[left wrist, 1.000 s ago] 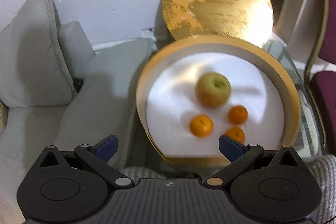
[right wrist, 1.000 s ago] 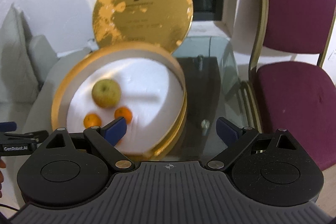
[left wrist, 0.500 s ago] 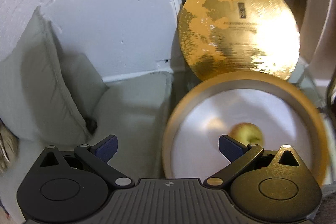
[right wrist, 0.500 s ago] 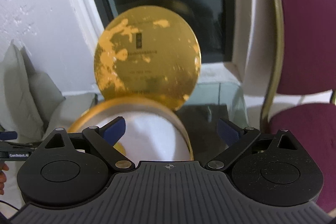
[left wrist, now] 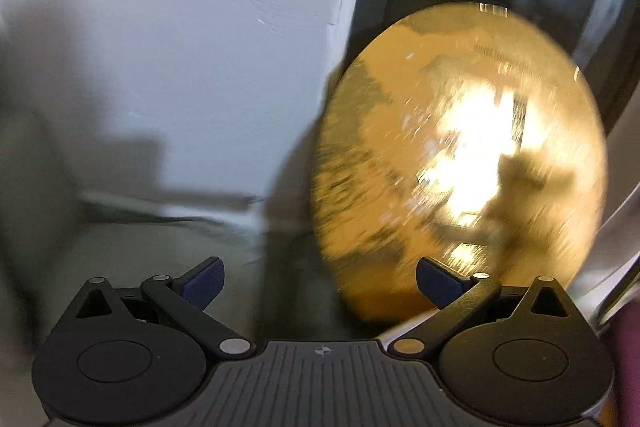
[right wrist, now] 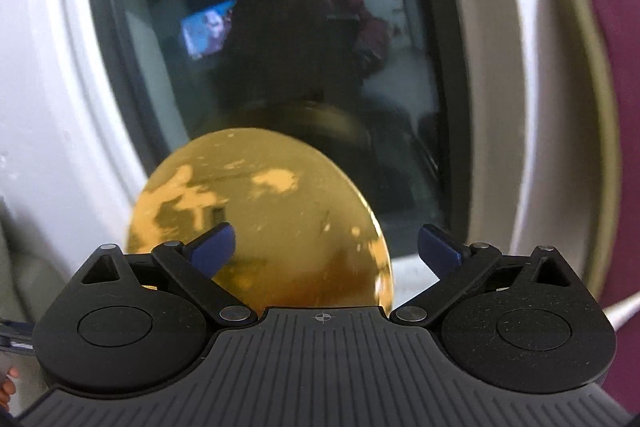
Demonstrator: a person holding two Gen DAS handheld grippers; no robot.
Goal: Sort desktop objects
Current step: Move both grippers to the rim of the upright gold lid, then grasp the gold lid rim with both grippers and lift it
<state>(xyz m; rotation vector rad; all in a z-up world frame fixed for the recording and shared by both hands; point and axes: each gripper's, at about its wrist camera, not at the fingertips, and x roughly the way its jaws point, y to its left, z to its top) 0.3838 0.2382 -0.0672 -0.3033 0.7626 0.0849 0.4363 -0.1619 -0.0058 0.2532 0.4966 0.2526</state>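
Observation:
A round gold lid (left wrist: 460, 155) stands on edge against the window frame, blurred and glaring, close ahead in the left wrist view. My left gripper (left wrist: 319, 269) is open and holds nothing; the lid rises behind its right finger. In the right wrist view the same gold lid (right wrist: 260, 219) stands just beyond my right gripper (right wrist: 326, 235). That gripper's jaws have just been opening and now stand wide, with nothing pressed between the pads. The round box and its fruit are out of view.
A white wall (left wrist: 180, 47) fills the left, with a grey sofa seat (left wrist: 120, 259) below it. A dark window (right wrist: 280, 47) reflects a person behind the lid. A maroon chair with a gilt frame (right wrist: 616, 67) stands at the right.
Both views have swung up and closed in on the gold lid. The white-lined box with the apple and oranges has dropped out of view. The right jaws stand slightly wider.

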